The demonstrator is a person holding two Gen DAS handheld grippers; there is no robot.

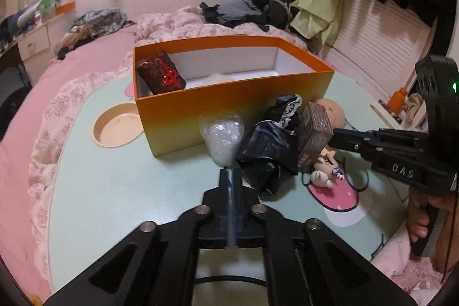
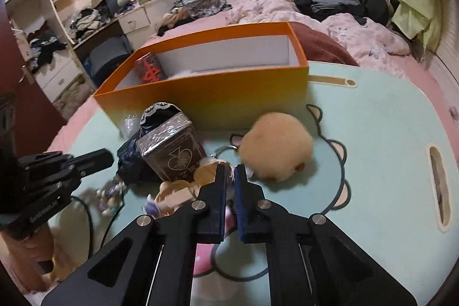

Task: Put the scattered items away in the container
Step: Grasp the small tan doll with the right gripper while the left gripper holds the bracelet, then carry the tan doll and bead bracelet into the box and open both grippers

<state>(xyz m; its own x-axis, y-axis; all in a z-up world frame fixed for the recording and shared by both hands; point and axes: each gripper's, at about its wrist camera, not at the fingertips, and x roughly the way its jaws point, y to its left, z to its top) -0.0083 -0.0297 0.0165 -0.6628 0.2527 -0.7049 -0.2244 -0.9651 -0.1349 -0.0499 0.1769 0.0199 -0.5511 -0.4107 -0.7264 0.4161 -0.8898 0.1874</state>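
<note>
Clenched on a small pale doll figure (image 2: 183, 192), right tool (image 2: 229, 177) risks snagging the fluffy tan plush ball (image 2: 275, 145); left tool (image 1: 229, 177) pinches clear bubble-wrap (image 1: 222, 134), which may slip short of the orange cardboard box (image 1: 229, 105).

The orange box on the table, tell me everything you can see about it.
The orange box is a long, open-topped rectangular carton, apparently cardboard, orange outside and plain white inside. It stands upright and lidless on the pale green table. Inside, at its left end, a dark wrapped packet with red markings leans against the wall, with something white and fluffy beside it. A clear bubble-wrap bundle rests against its front wall. Neither gripper touches it.
</note>
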